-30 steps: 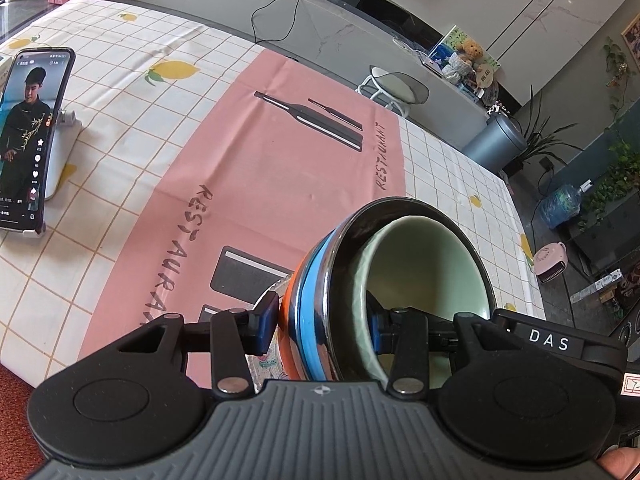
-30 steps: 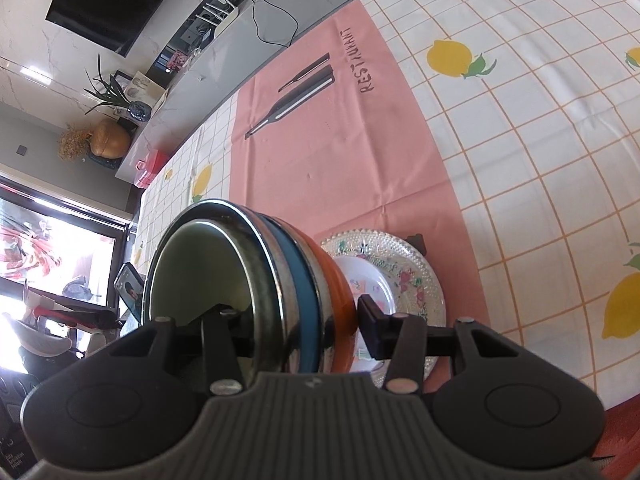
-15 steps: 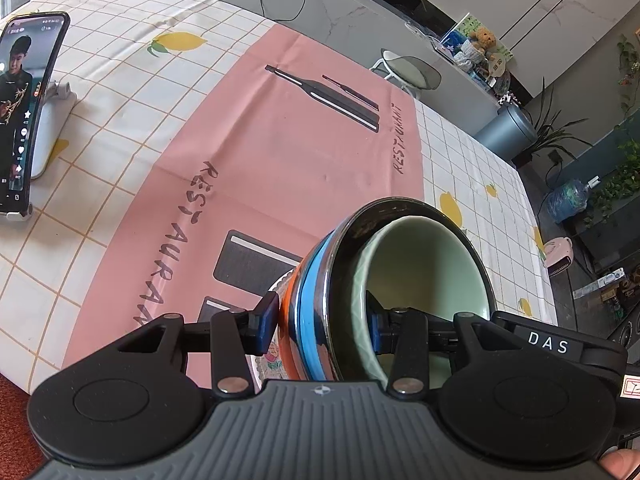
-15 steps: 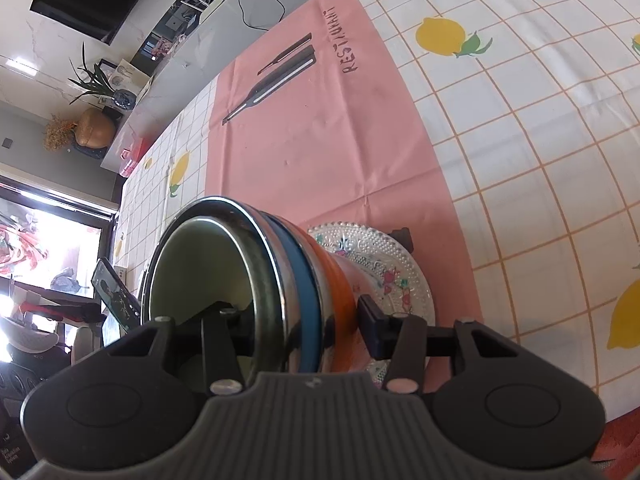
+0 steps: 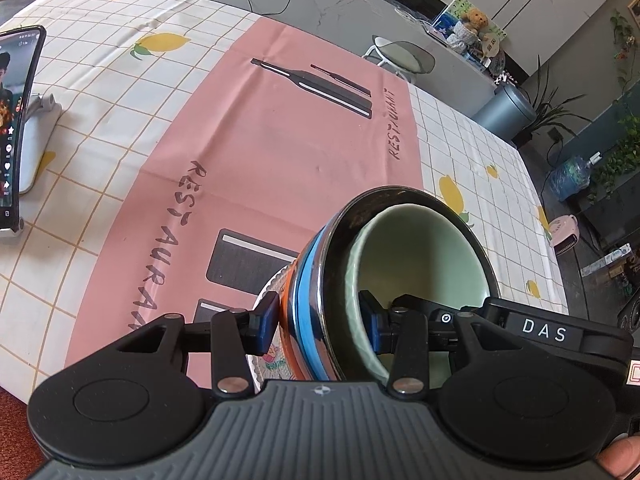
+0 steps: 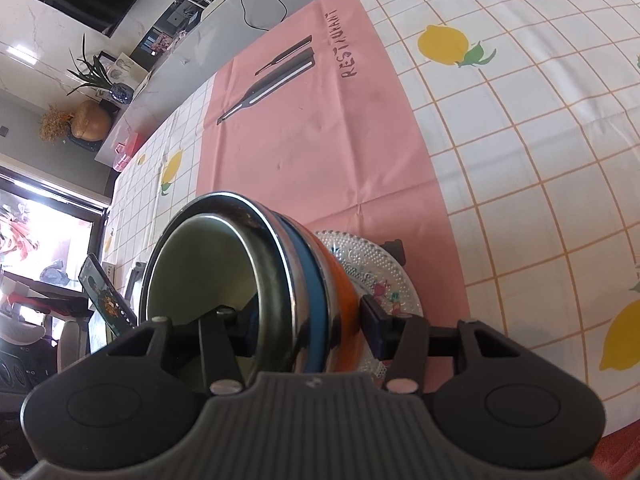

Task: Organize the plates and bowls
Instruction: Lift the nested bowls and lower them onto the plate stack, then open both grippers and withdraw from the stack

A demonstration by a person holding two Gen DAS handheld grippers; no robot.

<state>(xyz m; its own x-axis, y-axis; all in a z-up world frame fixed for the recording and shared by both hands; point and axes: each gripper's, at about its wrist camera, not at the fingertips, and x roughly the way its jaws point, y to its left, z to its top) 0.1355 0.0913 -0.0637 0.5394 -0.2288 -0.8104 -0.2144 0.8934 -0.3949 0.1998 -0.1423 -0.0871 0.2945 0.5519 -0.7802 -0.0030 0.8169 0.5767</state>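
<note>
A nested bowl stack has a pale green bowl (image 5: pixel 420 260) inside a steel one, with a blue and an orange bowl (image 6: pixel 340 300) beneath. It sits over a clear beaded glass plate (image 6: pixel 372 264) that carries a small floral plate (image 6: pixel 386 294). My left gripper (image 5: pixel 318 320) is shut on the stack's wall, one pad on the orange outside, the other inside the green bowl. My right gripper (image 6: pixel 310 324) straddles the opposite wall. Its jaws are opening, and the outer pad stands just off the orange bowl.
A phone (image 5: pixel 12 132) on a white stand is at the left of the lemon-print tablecloth. A pink placemat (image 5: pixel 260 140) lies under the plates. The table's near edge runs just below the grippers. A fingertip (image 5: pixel 620 456) shows at the lower right.
The right gripper's outer finger has drawn slightly away from the orange bowl. Both views have tipped a little. The left gripper keeps its hold on the stack.
</note>
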